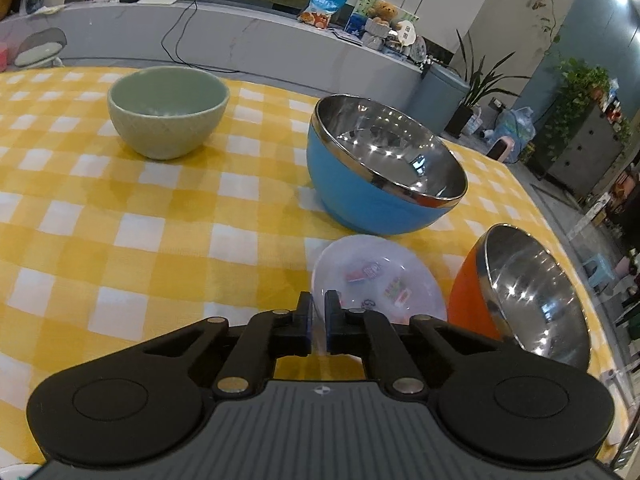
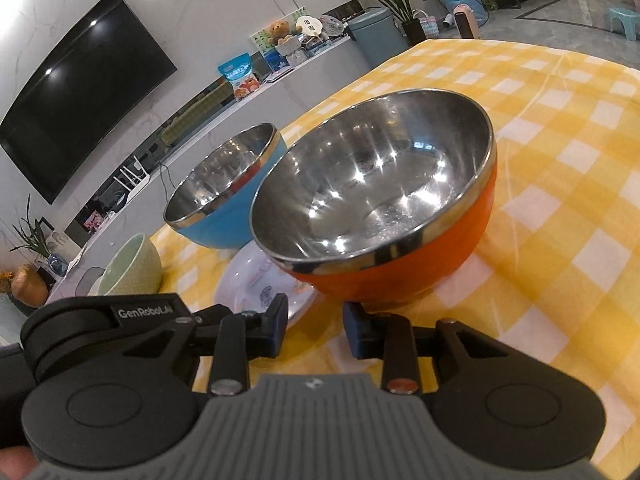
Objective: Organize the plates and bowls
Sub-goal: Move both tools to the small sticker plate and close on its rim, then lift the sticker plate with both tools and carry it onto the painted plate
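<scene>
My left gripper is shut on the near rim of a translucent white plate with small printed pictures, which lies on the yellow checked tablecloth. An orange steel-lined bowl stands just right of the plate, leaning, and a blue steel-lined bowl stands behind it. A pale green ceramic bowl sits far left. In the right wrist view my right gripper is open just short of the orange bowl, with only cloth between its fingers. The plate lies left of that bowl and partly under it.
The blue bowl and green bowl stand beyond the plate. The left gripper's black body crowds the lower left. The table's edge curves close past the orange bowl on the right. A shelf with clutter and a wall TV lie behind.
</scene>
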Available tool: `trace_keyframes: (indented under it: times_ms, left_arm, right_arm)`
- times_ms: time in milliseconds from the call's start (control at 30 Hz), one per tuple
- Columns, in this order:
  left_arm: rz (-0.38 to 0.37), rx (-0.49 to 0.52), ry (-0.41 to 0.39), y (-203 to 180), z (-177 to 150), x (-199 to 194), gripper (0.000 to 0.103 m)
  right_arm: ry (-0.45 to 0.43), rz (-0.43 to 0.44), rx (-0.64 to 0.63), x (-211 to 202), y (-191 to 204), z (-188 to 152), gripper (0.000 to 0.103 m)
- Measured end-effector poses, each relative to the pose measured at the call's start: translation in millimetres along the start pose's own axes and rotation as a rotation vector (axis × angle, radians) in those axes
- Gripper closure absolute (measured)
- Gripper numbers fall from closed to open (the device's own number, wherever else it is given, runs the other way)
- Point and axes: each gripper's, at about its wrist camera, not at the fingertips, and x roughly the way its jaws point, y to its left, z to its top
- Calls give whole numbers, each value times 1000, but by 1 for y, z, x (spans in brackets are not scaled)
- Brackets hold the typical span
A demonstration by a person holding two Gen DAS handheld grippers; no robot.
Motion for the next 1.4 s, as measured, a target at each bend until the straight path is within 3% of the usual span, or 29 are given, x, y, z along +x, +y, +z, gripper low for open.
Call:
trace_keyframes:
  times_ms: [333,567,933,1400]
  left_arm:
    - [41,19,50,14,-6,-24,102]
    - [49,36,58,17,-13,-31,102]
    - [67,11,26,18,-17,-54,102]
    - [117,-105,-27,35,-40,-129,102]
  right_arm:
    - [12,10,-1,-3,-1,-2,75]
    - [41,17,-44,1,4,-8,102]
    - [46,50,-86,-8,10,-10,103]
    - [129,181,-176,-52,26,-25,103]
